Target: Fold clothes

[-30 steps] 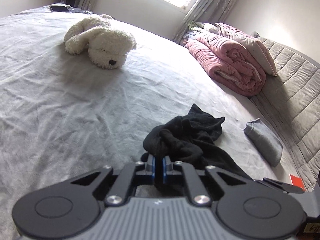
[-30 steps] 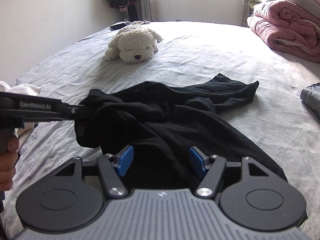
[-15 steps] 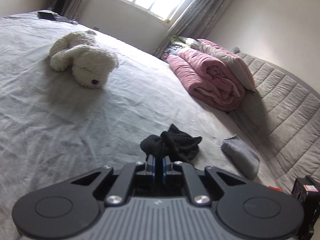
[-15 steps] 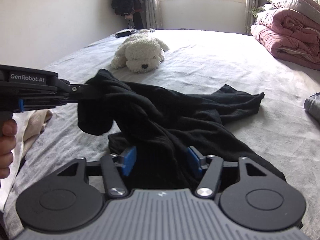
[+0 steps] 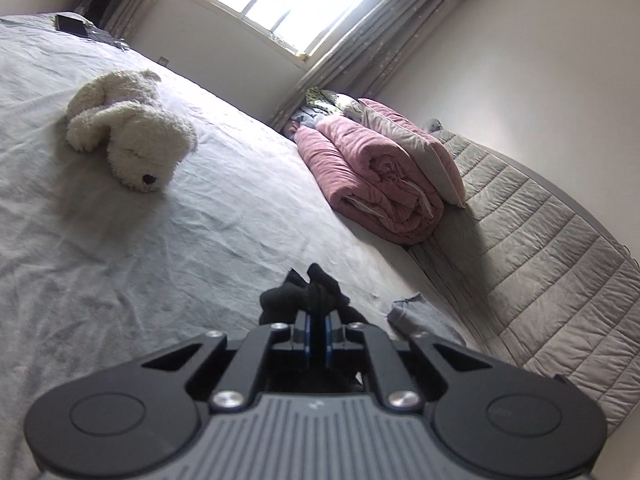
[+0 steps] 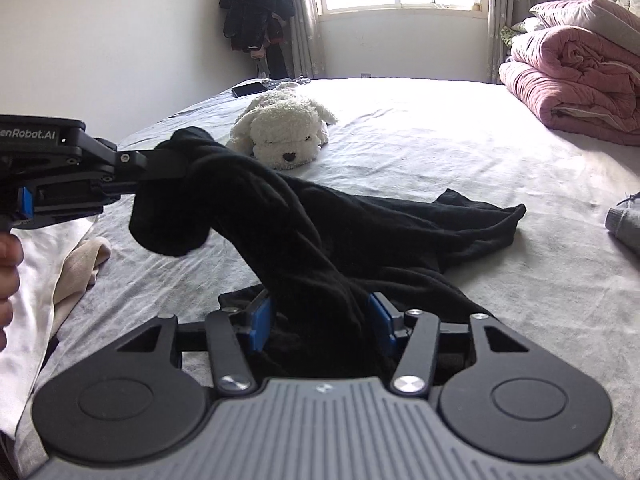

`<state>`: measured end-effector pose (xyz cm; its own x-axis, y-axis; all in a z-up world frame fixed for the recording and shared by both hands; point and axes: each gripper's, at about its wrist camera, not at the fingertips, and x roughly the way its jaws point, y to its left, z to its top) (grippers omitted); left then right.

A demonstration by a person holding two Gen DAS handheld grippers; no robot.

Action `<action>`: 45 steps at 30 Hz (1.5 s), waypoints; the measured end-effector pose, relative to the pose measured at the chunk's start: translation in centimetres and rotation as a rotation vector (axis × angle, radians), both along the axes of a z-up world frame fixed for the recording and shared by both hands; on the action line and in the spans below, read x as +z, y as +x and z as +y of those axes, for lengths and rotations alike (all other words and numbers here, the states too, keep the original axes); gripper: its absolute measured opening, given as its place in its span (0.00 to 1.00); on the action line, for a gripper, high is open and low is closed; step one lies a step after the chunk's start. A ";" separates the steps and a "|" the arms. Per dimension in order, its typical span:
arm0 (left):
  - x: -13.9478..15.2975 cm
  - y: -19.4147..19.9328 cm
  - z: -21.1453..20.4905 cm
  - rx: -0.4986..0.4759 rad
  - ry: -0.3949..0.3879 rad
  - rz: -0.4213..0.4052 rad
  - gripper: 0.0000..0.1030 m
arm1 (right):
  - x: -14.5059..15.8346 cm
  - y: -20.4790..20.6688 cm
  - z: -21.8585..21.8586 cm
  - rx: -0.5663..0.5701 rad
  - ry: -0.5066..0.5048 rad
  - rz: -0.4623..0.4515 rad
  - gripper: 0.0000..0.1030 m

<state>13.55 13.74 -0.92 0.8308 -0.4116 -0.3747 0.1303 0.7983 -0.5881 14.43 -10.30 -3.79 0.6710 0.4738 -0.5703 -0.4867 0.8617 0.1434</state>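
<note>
I see the black garment [image 6: 320, 240], soft limp knit, draped on the grey bed sheet [image 6: 440, 152] in front of the fluffy white plush dog [image 6: 284, 128]. My left gripper [image 5: 316, 322] is clamped on a bunched end, lifted off the sheet. My right gripper [image 6: 320, 316] is closing around a hanging fold. Only the left view shows the quilted headboard [image 5: 540, 248] beyond the pink duvet [image 5: 372, 176].

free: bare sheet [image 6: 460, 152] mid-bed | blocked: plush dog [image 6: 284, 128] ahead; pink quilt [image 6: 576, 84] right
</note>
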 end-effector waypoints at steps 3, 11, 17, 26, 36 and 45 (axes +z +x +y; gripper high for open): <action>0.1 0.1 2.0 0.094 0.055 0.033 0.06 | -0.1 -0.1 -0.4 0.027 -0.028 0.025 0.53; -1.5 1.0 5.6 0.202 0.192 0.229 0.09 | -0.9 -0.7 -1.4 0.072 -0.115 0.120 0.53; -1.3 0.6 5.3 0.161 0.210 0.218 0.40 | -0.6 -1.3 -2.1 0.095 -0.124 0.128 0.53; -3.9 1.4 2.5 -0.084 0.419 0.332 0.49 | -1.0 -2.4 -1.7 0.221 -0.181 0.147 0.53; -5.5 0.8 -0.4 -0.223 0.665 0.315 0.51 | -2.7 -2.4 -1.1 0.217 -0.331 0.161 0.53; -5.2 1.1 0.3 -0.125 0.714 0.292 0.12 | -2.6 -1.1 -2.8 0.082 -0.353 0.134 0.06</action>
<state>14.65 14.04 -6.08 0.6211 -0.0729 -0.7804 0.1632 0.9859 0.0378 13.33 -13.05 -6.35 0.5472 0.2818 -0.7881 -0.5532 0.8284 -0.0878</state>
